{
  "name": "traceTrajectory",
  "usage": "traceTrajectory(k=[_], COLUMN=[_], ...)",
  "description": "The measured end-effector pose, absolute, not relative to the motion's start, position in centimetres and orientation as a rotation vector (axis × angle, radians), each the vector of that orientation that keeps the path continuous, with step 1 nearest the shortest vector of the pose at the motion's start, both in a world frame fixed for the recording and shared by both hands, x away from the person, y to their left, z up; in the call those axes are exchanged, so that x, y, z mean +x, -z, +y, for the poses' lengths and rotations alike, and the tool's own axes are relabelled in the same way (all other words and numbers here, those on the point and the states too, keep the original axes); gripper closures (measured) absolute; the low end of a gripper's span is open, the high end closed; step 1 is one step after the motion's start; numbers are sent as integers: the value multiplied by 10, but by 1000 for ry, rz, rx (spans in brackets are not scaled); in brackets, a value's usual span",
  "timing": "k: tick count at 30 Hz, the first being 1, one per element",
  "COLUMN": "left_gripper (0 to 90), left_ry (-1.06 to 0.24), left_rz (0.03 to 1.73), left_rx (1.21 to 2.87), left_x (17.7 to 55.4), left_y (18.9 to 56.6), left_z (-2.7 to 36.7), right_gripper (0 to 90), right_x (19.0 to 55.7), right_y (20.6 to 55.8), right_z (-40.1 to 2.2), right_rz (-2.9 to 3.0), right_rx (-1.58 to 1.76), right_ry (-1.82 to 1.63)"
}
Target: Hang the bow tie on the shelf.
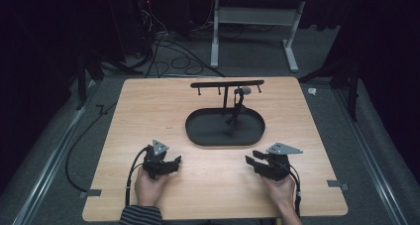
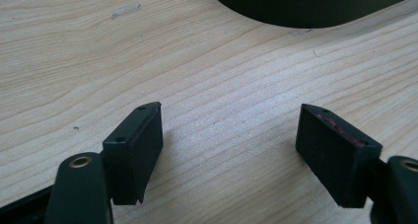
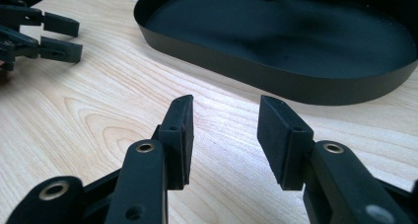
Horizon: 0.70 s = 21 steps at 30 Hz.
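High view: two spread, empty claws, left claw [image 1: 176, 160] and right claw [image 1: 249, 159], one black tray [image 1: 198, 131].

The table [image 1: 148, 111] is pale wood with a wavy brown grain; the oval tray [image 1: 198, 136] is matt black, as is the stand [image 1: 226, 85] rising from it; both the left gripper [image 1: 174, 161] and right gripper [image 1: 251, 158] are black with grey top plates; a sleeve [image 1: 141, 216] shows dark and light stripes; the floor [image 1: 59, 150] is grey.
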State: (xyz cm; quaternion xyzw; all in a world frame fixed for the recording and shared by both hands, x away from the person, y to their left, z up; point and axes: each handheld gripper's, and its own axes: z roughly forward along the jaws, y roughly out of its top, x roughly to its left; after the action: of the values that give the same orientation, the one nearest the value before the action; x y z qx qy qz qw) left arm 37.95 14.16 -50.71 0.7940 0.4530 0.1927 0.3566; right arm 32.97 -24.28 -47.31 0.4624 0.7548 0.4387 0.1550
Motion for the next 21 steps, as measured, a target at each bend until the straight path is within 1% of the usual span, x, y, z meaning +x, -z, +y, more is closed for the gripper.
traceTrajectory(k=[8, 21], left_gripper=[266, 266], left_ry=[-497, -498], left_rz=[1170, 1170], left_rx=[2050, 2050], left_x=[380, 380], left_y=[507, 507], left_z=[142, 142], right_gripper=[590, 589], right_x=[330, 334], right_y=[480, 487], right_z=[-236, -232], right_rz=[2181, 2199], right_rx=[1312, 1315], right_ry=[-1176, -1136])
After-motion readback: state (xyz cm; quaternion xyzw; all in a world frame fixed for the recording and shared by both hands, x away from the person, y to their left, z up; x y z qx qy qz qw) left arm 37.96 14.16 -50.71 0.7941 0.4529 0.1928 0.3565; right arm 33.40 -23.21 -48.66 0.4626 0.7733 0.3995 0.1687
